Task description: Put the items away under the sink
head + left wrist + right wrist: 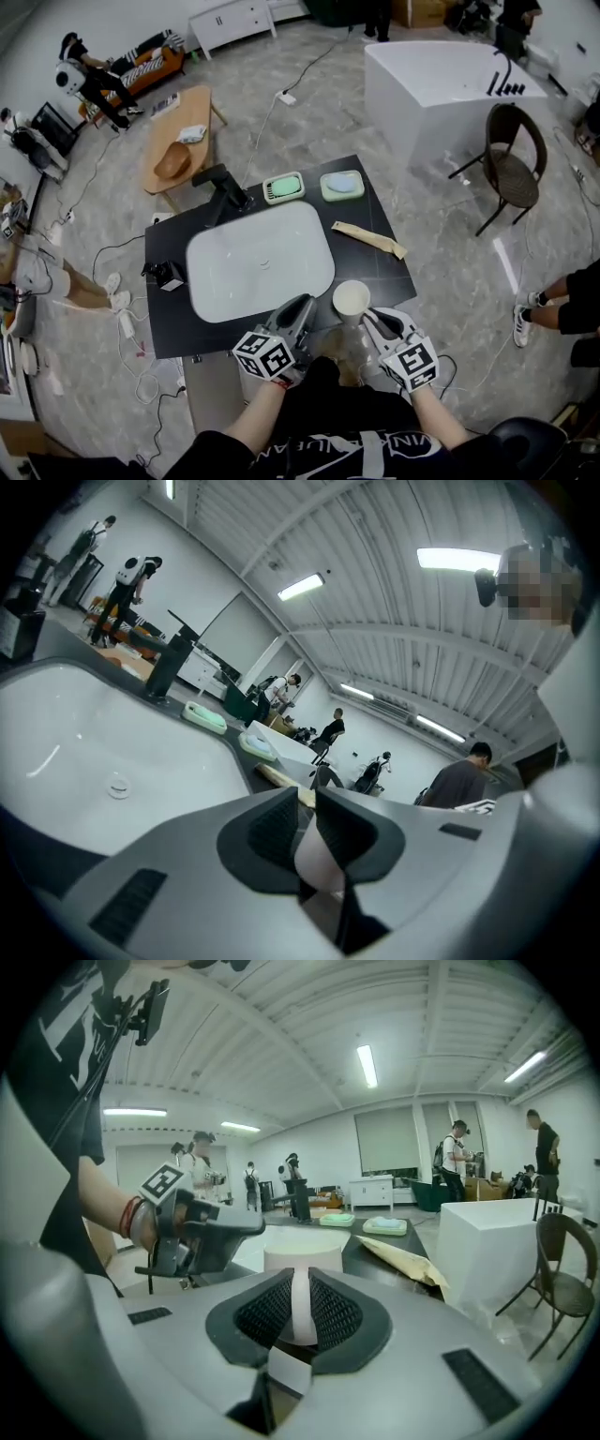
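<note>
Grippers sat nearest. The right gripper (300,1288) was clamped on the wall of a white cup (302,1251), and its pads hid the cup's lower part. Just beside it, the left gripper (307,803) was closed on a pale strip (319,855); whether that strip belonged to the cup could not be made out. The cup was at the front edge of the black counter (169,328), near the sink (202,258). Beyond lay a paper packet (367,240) and two green dishes (283,187) (342,185).

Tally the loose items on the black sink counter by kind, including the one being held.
Soap dishes: 2
Beige paper packet: 1
White cylinder: 1
Small black object: 1
Total: 5
</note>
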A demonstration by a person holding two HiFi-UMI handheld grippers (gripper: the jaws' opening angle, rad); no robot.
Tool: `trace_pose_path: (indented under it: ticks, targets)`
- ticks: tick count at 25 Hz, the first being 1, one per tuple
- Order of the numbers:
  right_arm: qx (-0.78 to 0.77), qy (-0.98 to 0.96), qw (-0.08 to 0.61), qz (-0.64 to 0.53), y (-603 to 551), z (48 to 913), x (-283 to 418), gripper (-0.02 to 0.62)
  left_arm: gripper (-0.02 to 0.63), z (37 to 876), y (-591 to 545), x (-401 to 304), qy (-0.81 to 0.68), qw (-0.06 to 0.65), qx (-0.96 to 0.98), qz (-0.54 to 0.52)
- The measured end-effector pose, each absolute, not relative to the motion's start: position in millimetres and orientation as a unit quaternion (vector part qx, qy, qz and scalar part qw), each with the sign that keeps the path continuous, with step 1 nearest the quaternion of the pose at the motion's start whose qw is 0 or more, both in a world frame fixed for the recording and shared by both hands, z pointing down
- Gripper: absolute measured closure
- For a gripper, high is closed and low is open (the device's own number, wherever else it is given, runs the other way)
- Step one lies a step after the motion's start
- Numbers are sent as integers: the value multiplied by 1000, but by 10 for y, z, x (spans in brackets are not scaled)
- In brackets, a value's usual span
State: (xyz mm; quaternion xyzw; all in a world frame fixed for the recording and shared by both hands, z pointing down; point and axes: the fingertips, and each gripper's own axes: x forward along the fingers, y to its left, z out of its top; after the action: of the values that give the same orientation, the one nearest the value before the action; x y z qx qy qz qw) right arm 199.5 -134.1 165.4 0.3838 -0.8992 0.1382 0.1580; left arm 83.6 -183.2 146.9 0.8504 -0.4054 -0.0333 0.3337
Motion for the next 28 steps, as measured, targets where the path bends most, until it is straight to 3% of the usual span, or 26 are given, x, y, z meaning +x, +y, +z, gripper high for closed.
trace_pose_path:
  ticks: [13, 22, 28]
  targets:
    - [325, -928, 91, 155, -1125, 1394, 1396, 534, 555, 2218, -734, 1017, -349, 414, 840, 48]
    - [278, -944, 82, 157, -838, 1267, 727, 535, 557, 2160, -582, 463, -390, 404, 827, -1]
    - [254, -949, 106, 153, -448, 1308, 292, 535, 558, 2211, -187, 80, -381, 404, 832, 20]
